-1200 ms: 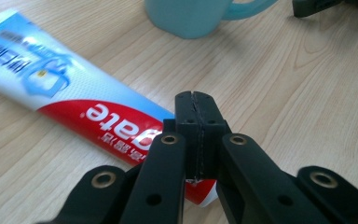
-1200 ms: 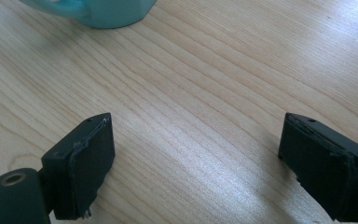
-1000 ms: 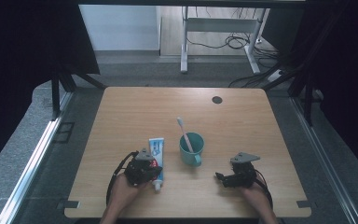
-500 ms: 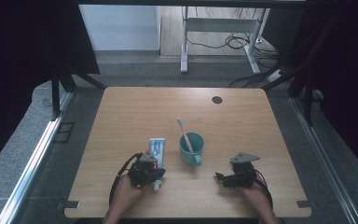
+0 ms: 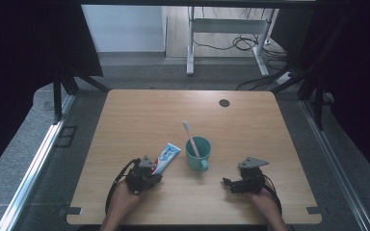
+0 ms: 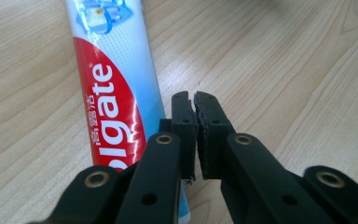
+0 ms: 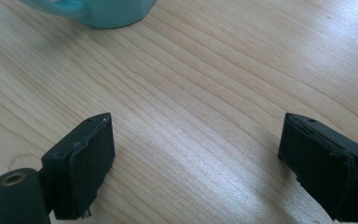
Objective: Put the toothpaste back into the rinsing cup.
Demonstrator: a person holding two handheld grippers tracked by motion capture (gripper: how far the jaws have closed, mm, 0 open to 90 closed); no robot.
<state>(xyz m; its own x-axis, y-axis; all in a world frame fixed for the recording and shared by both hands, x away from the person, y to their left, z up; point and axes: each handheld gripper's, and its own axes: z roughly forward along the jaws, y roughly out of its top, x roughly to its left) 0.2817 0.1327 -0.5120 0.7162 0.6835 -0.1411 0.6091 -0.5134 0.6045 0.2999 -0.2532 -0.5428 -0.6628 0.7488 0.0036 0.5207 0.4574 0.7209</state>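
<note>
Wooden table (image 5: pixel 139 115) fills the high view; a toothpaste tube (image 5: pixel 166 156) lies at lower centre, just left of a teal cup (image 5: pixel 198 154) holding a toothbrush (image 5: pixel 191 137). In the left gripper view, the left gripper (image 6: pixel 195 100) has its jaws almost together, empty, beside the tube (image 6: pixel 116 93). In the right gripper view, the right gripper (image 7: pixel 193 140) gapes wide over bare wood. Likely step: starting the tube pickup; next, spread the jaws around it.
</note>
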